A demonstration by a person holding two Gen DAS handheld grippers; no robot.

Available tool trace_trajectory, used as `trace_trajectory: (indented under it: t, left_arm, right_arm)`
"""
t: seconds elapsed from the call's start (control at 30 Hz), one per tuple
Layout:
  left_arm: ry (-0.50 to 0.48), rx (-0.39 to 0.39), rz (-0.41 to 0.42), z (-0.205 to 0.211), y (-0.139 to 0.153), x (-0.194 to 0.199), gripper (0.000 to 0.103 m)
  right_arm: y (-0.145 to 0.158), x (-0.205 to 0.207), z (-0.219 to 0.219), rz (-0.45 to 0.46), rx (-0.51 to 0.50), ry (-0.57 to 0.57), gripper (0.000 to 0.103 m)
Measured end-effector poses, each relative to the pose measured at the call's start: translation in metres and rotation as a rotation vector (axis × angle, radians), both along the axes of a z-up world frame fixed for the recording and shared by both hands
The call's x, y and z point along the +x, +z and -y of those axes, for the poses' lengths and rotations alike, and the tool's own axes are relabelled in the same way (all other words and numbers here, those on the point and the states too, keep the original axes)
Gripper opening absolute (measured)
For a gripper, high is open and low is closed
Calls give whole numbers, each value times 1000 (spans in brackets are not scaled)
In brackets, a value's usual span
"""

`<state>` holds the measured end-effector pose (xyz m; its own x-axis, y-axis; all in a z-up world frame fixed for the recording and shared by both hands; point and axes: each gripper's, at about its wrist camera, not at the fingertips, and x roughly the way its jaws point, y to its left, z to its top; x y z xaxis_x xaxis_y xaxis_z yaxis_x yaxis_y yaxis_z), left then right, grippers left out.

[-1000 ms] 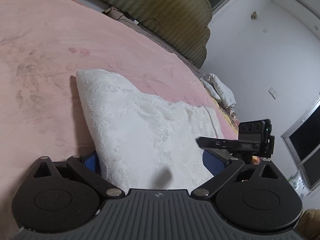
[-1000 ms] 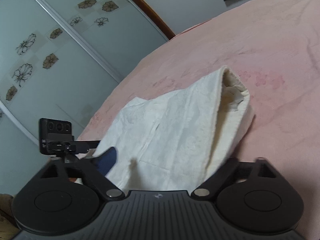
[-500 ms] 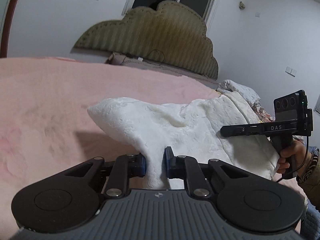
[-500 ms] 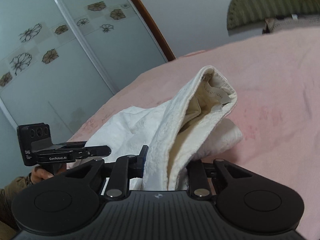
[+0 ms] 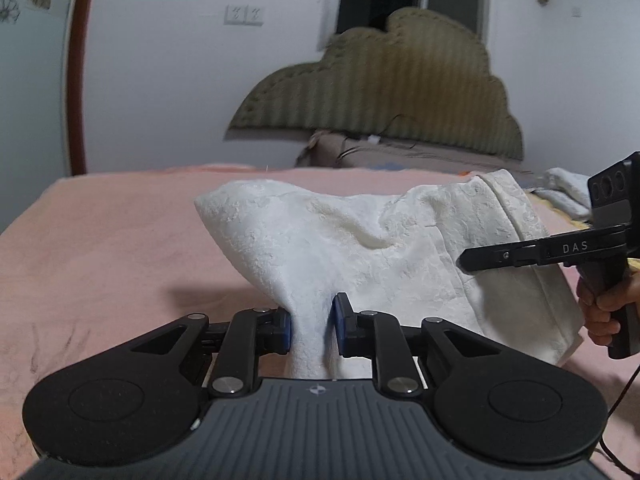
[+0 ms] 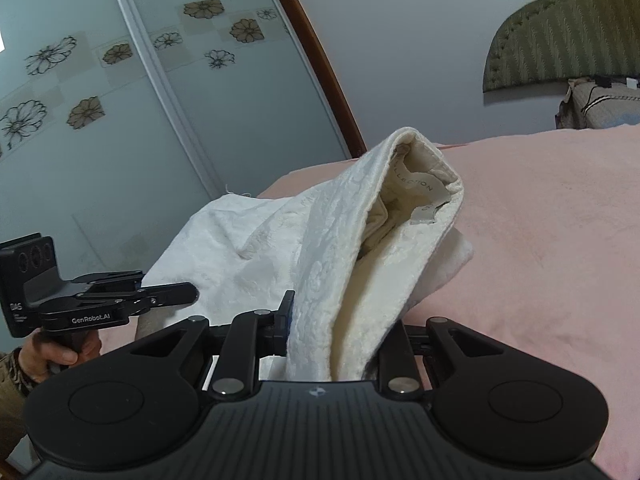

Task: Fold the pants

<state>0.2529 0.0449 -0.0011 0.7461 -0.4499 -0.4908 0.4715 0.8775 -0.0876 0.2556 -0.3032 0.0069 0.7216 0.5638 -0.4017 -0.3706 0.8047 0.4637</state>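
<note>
Pants (image 5: 360, 248), white and textured, hang lifted over the near part of the pink bed (image 5: 100, 248), gathered into a bunch with a sag between two held points. On the side toward the wardrobe (image 6: 100, 80), the left gripper (image 5: 310, 326) is clenched on a narrow pinch of fabric, its blue pads (image 5: 340, 320) pressing both faces of the cloth. On the other side, the right gripper (image 6: 340, 332) grips the thicker waistband end, where the opening gapes and a label (image 6: 420, 196) shows inside; its left finger presses the cloth, and the other is hidden behind the folds, so the grasp looks firm but only one side can be checked. The far corner of the pants points toward the headboard (image 5: 380, 92), and a lower layer rests on the bed beneath the waistband.

The step in hand looks like carrying the raised edge over to make a fold. To do it well, both grippers should travel together at the same height, keeping the span between them taut enough to take out the sag. Lay the edge down so it meets the layer below squarely, lowering before letting go. The thick waistband may slip or twist, so a steady, slow sweep toward the headboard suits it best.
</note>
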Motion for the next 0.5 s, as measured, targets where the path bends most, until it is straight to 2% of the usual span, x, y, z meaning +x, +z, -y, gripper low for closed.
trace_trajectory:
  t: [0.1, 0.13, 0.17, 0.2, 0.3, 0.37, 0.43, 0.5]
  left_arm:
    - [38, 55, -49, 1, -16, 18, 26]
    - [49, 69, -53, 2, -20, 21, 30]
    - [56, 75, -52, 2, -23, 22, 40]
    - [62, 77, -50, 1, -24, 23, 45]
    - [88, 108, -39, 2, -22, 18, 52]
    - [122, 144, -18, 1, -19, 6, 66]
    - [172, 164, 1, -2, -15, -11, 74]
    - [188, 130, 10, -2, -10, -27, 80]
  right_arm:
    - [-14, 23, -13, -53, -63, -20, 25]
    - [-20, 28, -14, -85, -78, -37, 26]
    - [-26, 32, -14, -122, -89, -54, 30]
    - [-32, 34, -11, -147, -95, -69, 39]
    - [-40, 27, 3, -180, -70, -102, 59]
    - [-39, 17, 11, -187, -88, -132, 66]
    - [-32, 0, 16, -169, -145, -161, 67]
    - [-17, -25, 16, -104, -213, -249, 67]
